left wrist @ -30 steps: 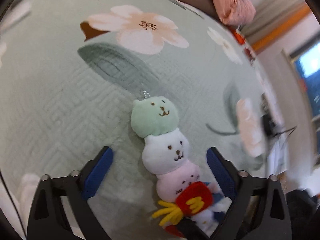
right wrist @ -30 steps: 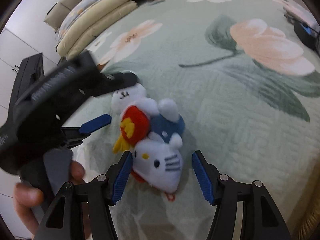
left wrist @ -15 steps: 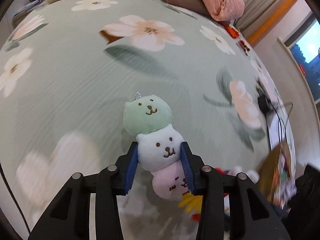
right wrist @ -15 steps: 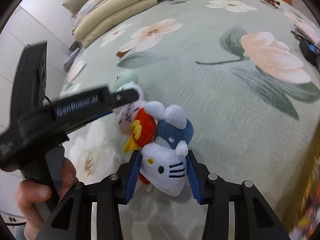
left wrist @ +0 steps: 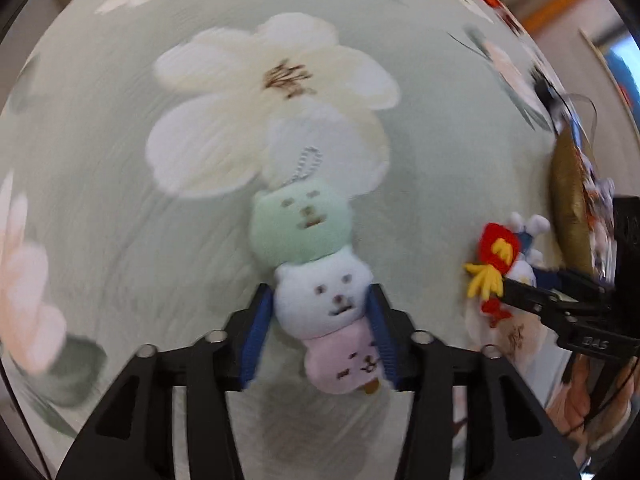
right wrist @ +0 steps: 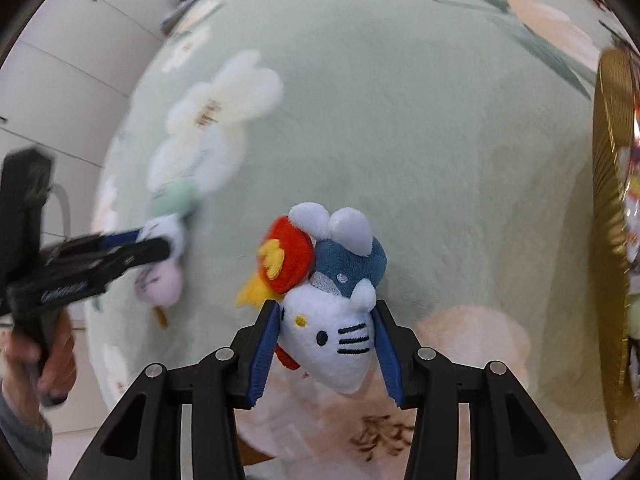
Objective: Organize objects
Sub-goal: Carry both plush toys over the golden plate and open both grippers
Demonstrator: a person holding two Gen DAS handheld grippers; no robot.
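My left gripper [left wrist: 318, 328] is shut on a stacked bear plush [left wrist: 320, 280] with green, white and pink heads and a bead chain on top, held above the floral bedspread [left wrist: 120, 240]. My right gripper [right wrist: 326, 340] is shut on a white cat plush [right wrist: 332, 320] with a blue hat and a red fries pouch. The cat plush also shows at the right of the left wrist view [left wrist: 508, 256]. The bear plush shows at the left of the right wrist view [right wrist: 168, 252], blurred.
A gold-rimmed container [right wrist: 610, 240] holding several items stands at the right edge of the bed; it also shows in the left wrist view [left wrist: 570, 216]. White cabinets [right wrist: 72, 60] stand beyond the bed's left side.
Both grippers have closed on their plushes, lifted them off the bedspread and moved them apart. The gold container has come into view on the right.
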